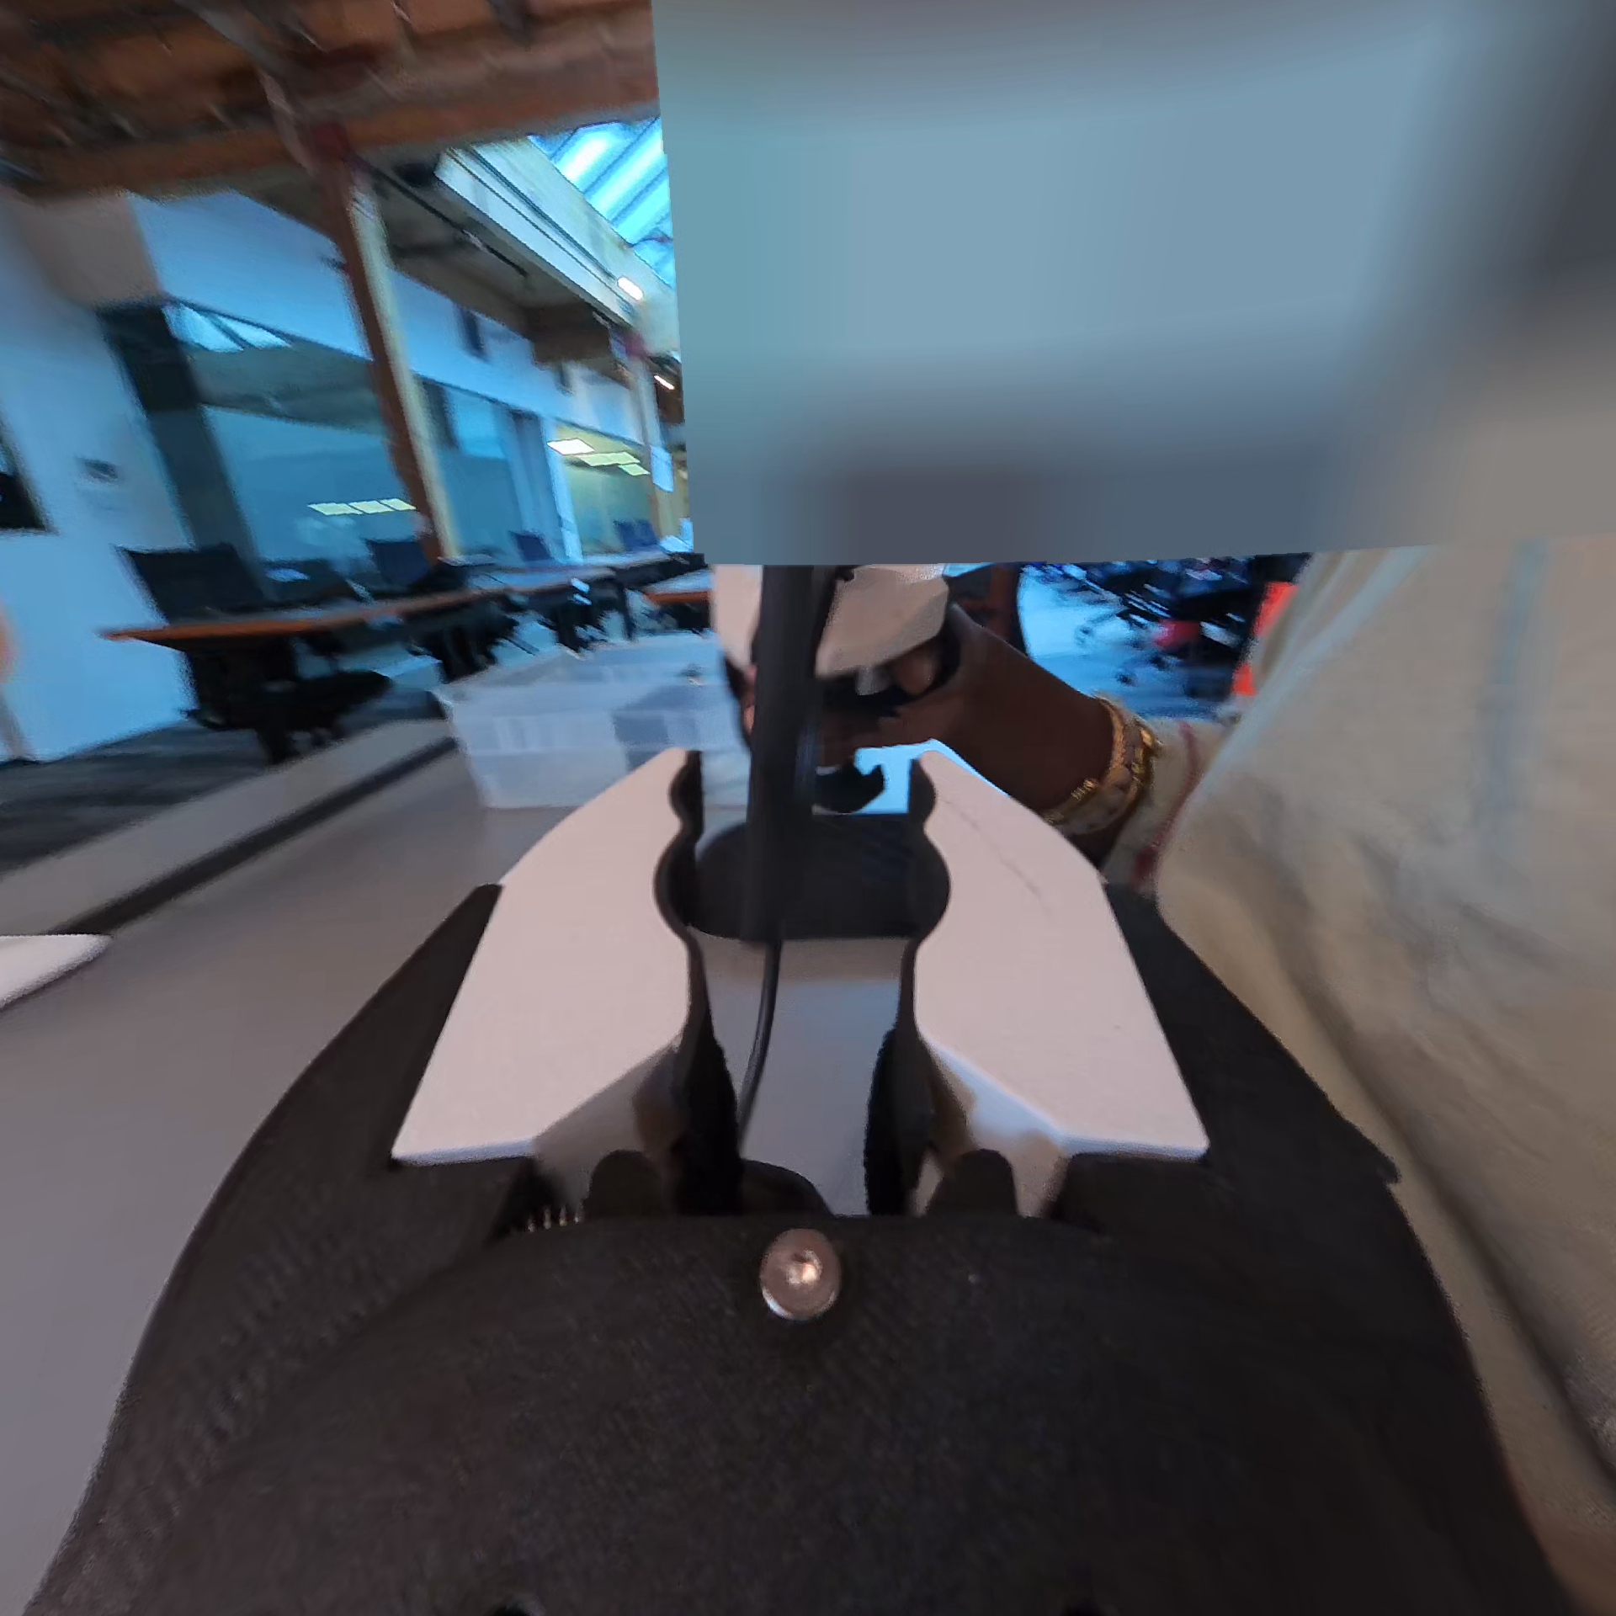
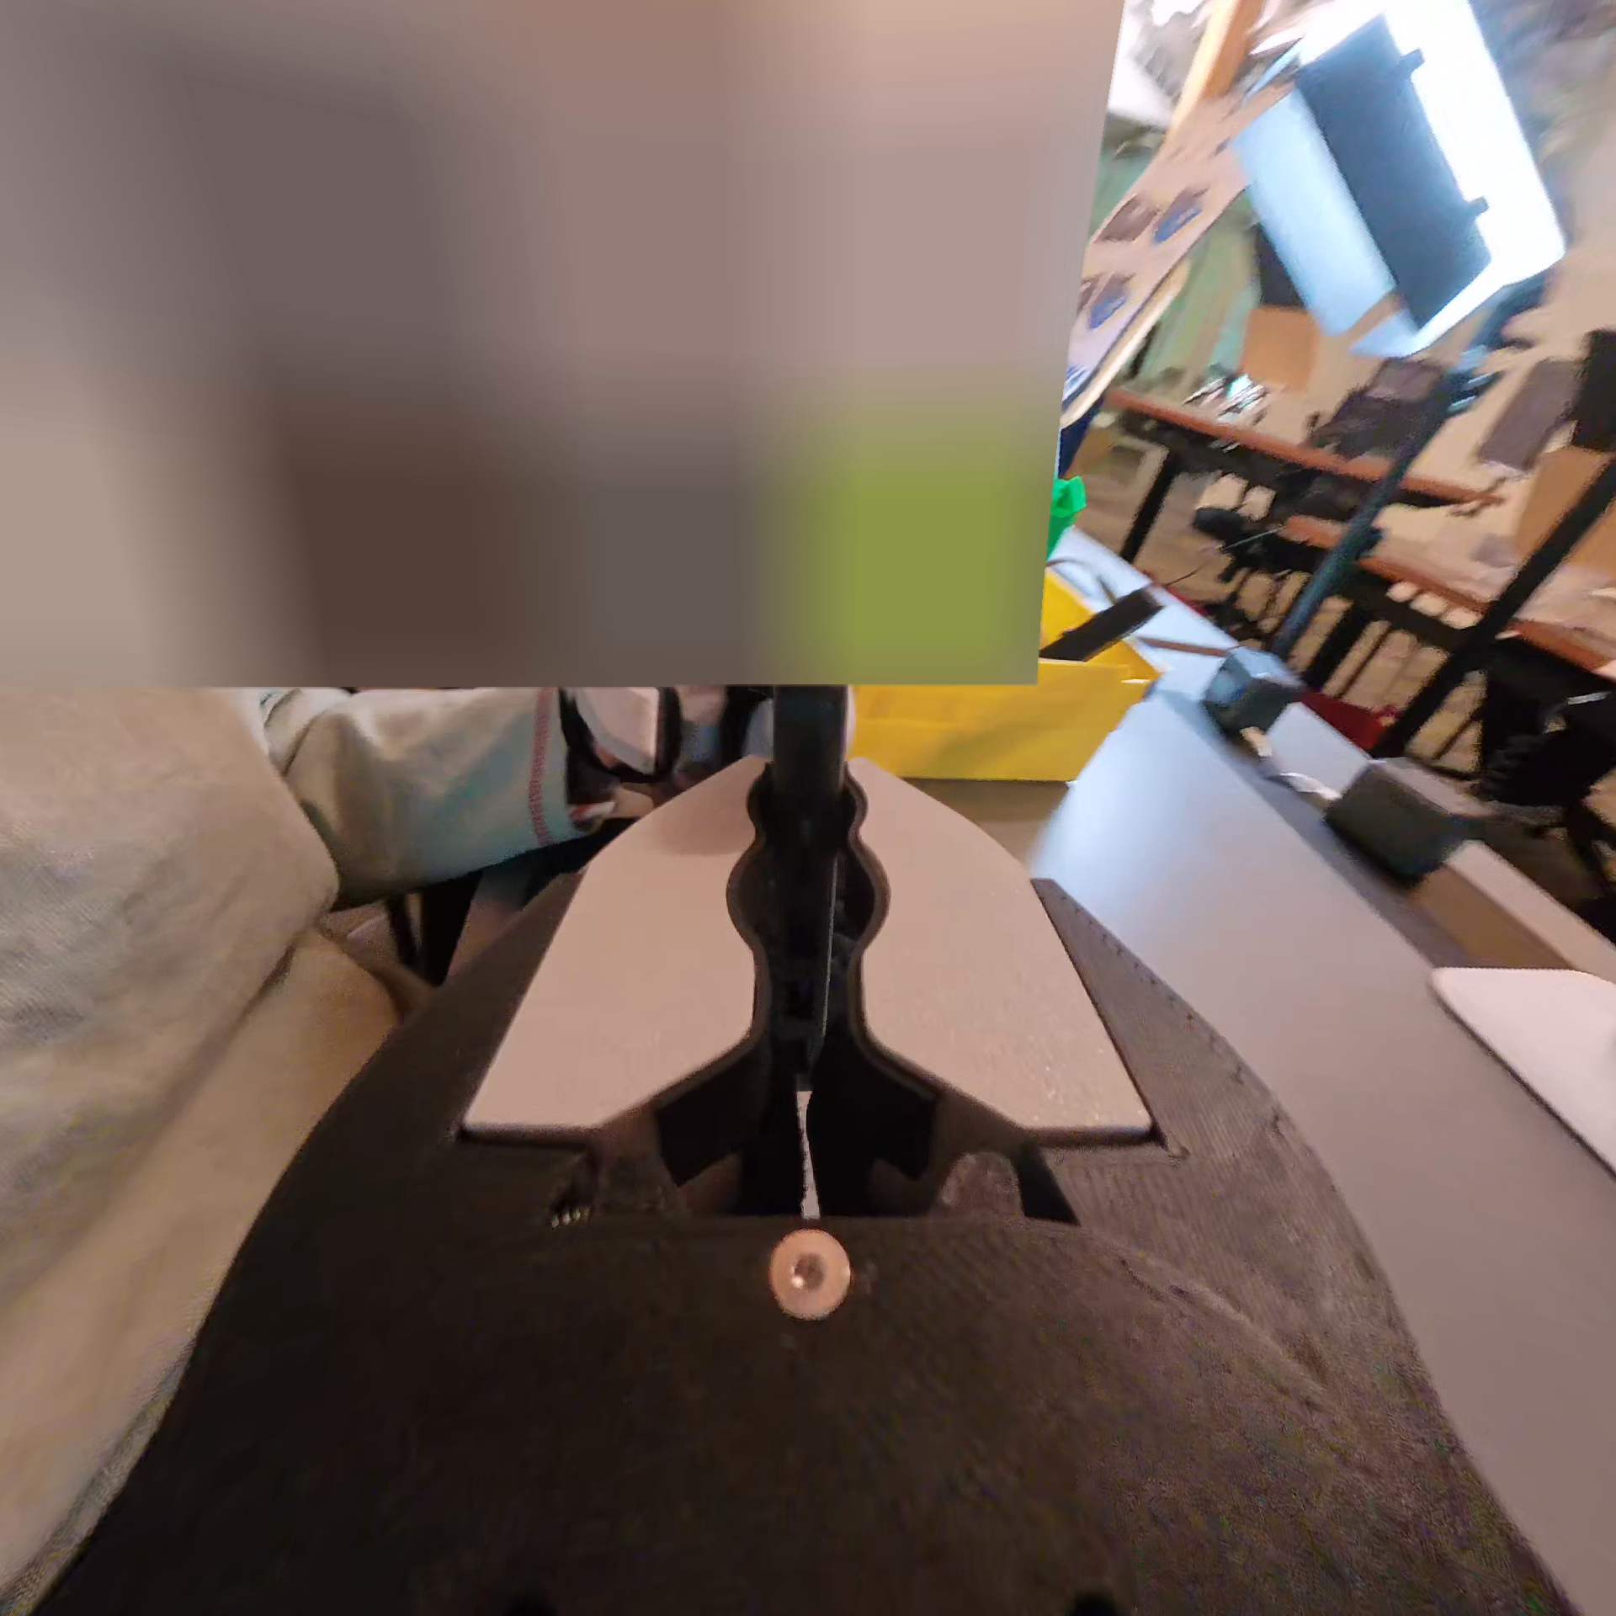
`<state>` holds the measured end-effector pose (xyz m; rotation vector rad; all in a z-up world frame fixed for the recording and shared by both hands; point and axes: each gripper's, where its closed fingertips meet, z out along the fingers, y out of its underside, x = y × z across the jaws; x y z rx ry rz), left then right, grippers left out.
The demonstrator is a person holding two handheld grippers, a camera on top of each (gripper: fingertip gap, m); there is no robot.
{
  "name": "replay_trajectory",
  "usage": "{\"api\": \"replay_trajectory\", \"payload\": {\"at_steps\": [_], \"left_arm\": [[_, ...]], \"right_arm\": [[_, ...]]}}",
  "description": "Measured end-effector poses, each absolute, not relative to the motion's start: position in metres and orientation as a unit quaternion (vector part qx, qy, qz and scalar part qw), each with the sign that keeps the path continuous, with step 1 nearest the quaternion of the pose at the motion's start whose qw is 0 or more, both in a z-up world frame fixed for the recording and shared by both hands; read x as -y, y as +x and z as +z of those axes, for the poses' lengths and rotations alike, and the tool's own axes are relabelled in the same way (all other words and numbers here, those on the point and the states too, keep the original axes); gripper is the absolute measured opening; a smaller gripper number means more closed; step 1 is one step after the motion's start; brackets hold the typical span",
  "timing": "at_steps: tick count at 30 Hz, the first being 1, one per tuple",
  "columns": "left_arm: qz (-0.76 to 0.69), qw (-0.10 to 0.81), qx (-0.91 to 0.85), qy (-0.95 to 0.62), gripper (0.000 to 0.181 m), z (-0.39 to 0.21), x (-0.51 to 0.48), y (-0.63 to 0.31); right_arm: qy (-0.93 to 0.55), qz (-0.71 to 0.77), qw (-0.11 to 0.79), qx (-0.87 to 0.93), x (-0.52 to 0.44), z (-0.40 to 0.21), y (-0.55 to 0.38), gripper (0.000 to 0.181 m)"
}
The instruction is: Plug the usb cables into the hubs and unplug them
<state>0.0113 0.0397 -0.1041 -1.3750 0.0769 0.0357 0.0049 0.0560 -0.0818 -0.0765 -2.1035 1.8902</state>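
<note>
While lifting off the desk (image 2: 1224, 962), mid-step on one cable, plug-in or pull-out not decidable from these views.

Right gripper (image 2: 809, 778): jaws nearly together, clamped on a black plug or cable end (image 2: 809, 734) standing upright through the tips and running up behind the blur patch. Same gripper visible in the left wrist view, beyond the left tips, held by a hand (image 1: 988, 717) with a gold bracelet.

Left gripper (image 1: 804, 769): jaws apart, desk showing through the gap. Thin black cable (image 1: 762, 1006) hanging loose down between them, not pinched. Thicker black stem rising just past the tips. Dark rounded shape sitting in the notch of the jaws, possibly a hub body, too blurred to call.

Task's thing: up in the air between the two grippers, off the desk, close to the person's torso.

Next move, as judged: square plug to port, steady the hub side with the left jaws, push or pull straight along the plug axis, no twisting. Risk of slack cable snagging in the left gap.

Containers: yellow bin (image 2: 988, 734) at the far desk edge behind the right tips, black flat piece (image 2: 1106, 625) sticking out over its rim, rest of contents hidden. Stack of white boxes (image 1: 568, 726) on the desk in the left wrist view, closed. Two dark grey blocks (image 2: 1390, 818) lying on the desk to the right, well apart from the grippers. White pad (image 2: 1548, 1058) at the right edge.
</note>
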Motion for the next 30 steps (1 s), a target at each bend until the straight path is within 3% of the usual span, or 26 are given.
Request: {"api": "replay_trajectory", "payload": {"at_steps": [6,11,20,30], "left_arm": [[0.154,0.715,-0.003,-0.682,0.055,-0.109,-0.023,-0.015],[0.187,0.687,0.03,-0.702,0.055,-0.121,-0.037,-0.031],[0.093,0.819,0.092,-0.559,0.038,-0.095,-0.058,-0.029],[0.088,0.808,0.132,-0.567,0.036,-0.103,-0.058,-0.043]], "right_arm": [[-0.028,0.709,0.231,0.665,-0.106,-0.04,0.009,0.012],[-0.006,0.705,0.33,0.627,-0.14,-0.012,0.021,0.012],[-0.144,0.564,0.577,0.574,-0.276,0.027,0.023,0.012],[-0.316,0.439,0.647,0.537,-0.404,0.009,-0.019,0.012]]}}
